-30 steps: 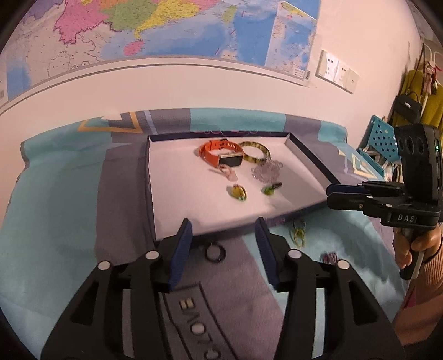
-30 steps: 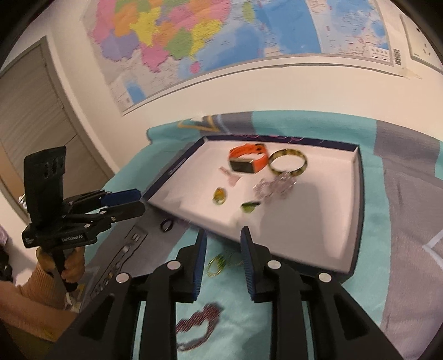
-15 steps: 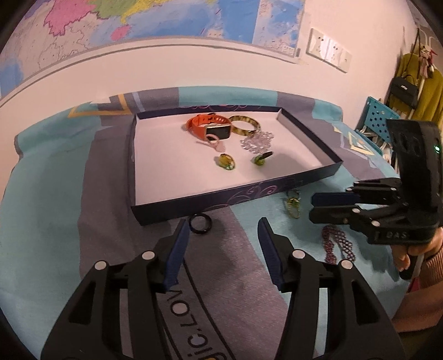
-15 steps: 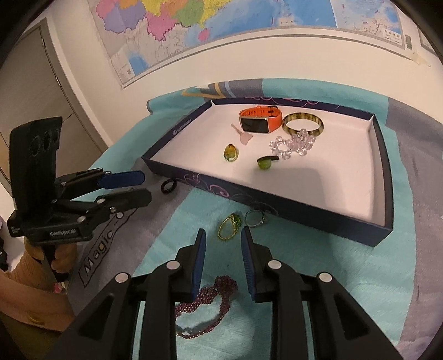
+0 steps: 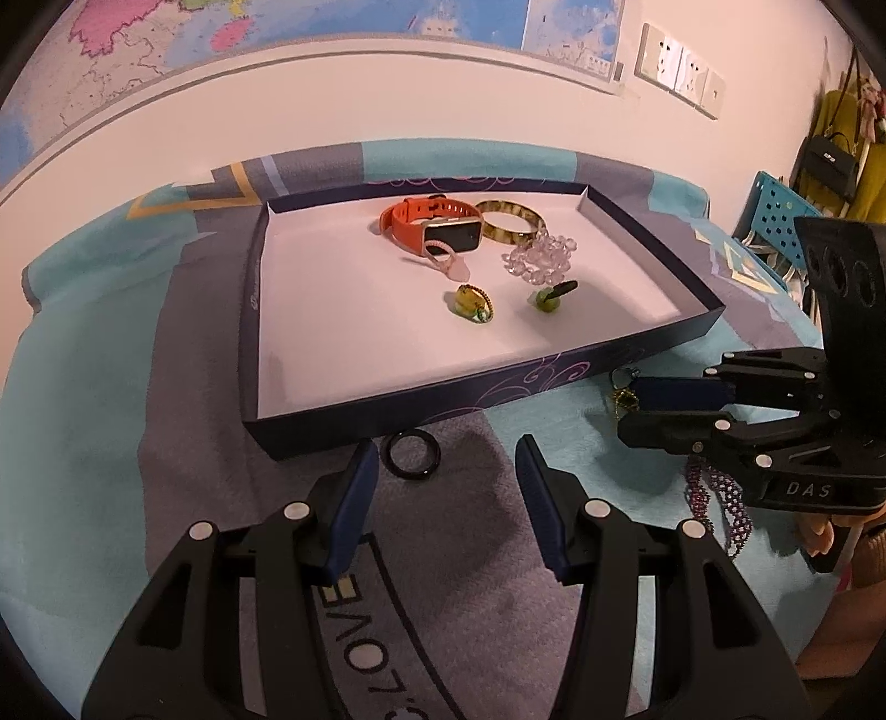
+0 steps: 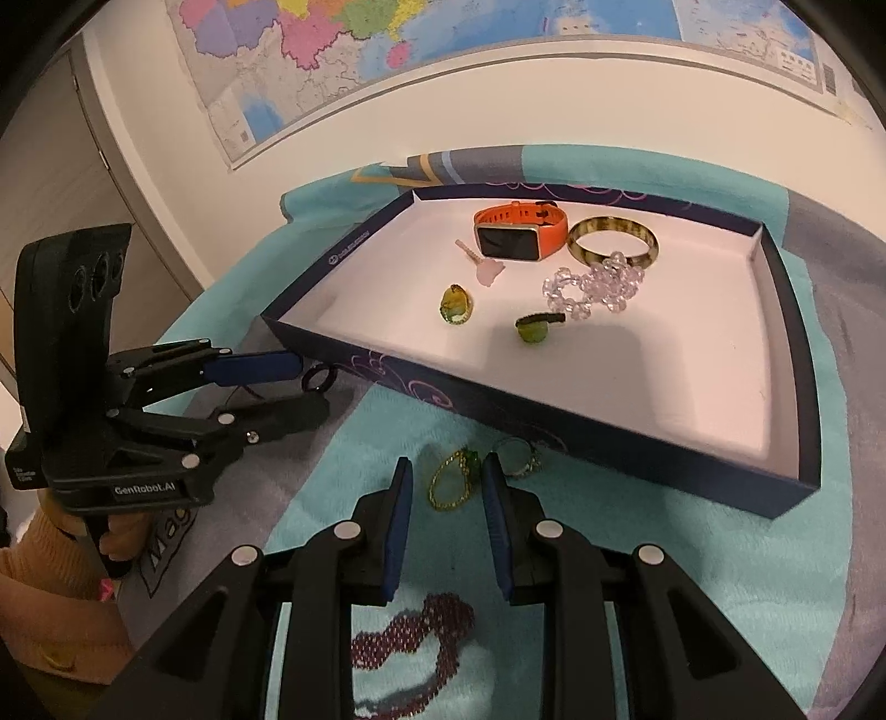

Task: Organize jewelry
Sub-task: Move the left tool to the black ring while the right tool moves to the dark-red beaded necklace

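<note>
A dark blue tray (image 5: 421, 401) (image 6: 637, 437) with a white floor holds an orange watch (image 5: 432, 221) (image 6: 520, 230), a bangle (image 5: 512, 221) (image 6: 612, 241), a clear bead bracelet (image 5: 540, 257) (image 6: 595, 285) and small pendants. A black ring (image 5: 414, 455) (image 6: 319, 379) lies on the cloth before the tray, just ahead of my open, empty left gripper (image 5: 447, 461) (image 6: 307, 387). My right gripper (image 6: 446, 477) (image 5: 626, 401) is open, low over a gold chain ring (image 6: 451, 479) beside a silver ring (image 6: 518, 457). A maroon bead bracelet (image 6: 412, 637) (image 5: 720, 498) lies under it.
A teal and grey blanket (image 5: 83, 443) (image 6: 692, 581) covers the surface. A wall with a map (image 6: 443, 33) stands behind the tray. A blue perforated chair (image 5: 781, 221) and hanging bags (image 5: 830, 160) are at the far right.
Both grippers have come lower and closer to the cloth. The right gripper now brackets the gold chain ring; the left gripper's tips have closed in on the black ring.
</note>
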The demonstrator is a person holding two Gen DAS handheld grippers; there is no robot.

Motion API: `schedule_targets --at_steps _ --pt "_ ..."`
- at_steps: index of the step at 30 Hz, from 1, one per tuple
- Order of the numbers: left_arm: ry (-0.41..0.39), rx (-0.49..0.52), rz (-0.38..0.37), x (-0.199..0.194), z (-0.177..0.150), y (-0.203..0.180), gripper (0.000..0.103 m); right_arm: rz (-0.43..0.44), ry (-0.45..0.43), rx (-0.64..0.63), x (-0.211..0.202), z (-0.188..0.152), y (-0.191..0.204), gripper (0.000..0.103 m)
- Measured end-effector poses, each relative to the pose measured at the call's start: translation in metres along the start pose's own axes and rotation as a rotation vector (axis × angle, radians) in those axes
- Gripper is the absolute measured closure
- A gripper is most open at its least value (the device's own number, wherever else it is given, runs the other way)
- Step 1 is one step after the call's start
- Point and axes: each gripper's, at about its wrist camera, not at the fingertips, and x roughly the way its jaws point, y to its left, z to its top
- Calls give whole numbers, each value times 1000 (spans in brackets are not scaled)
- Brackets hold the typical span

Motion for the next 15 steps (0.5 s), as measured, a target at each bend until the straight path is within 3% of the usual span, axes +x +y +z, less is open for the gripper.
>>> schedule_targets --at_steps 9,15 --pt "10 9 -12 2 -1 0 55 38 28 -96 2 -5 23 84" --pt "12 8 -4 4 0 1 58 54 0 -55 -16 -9 15 83"
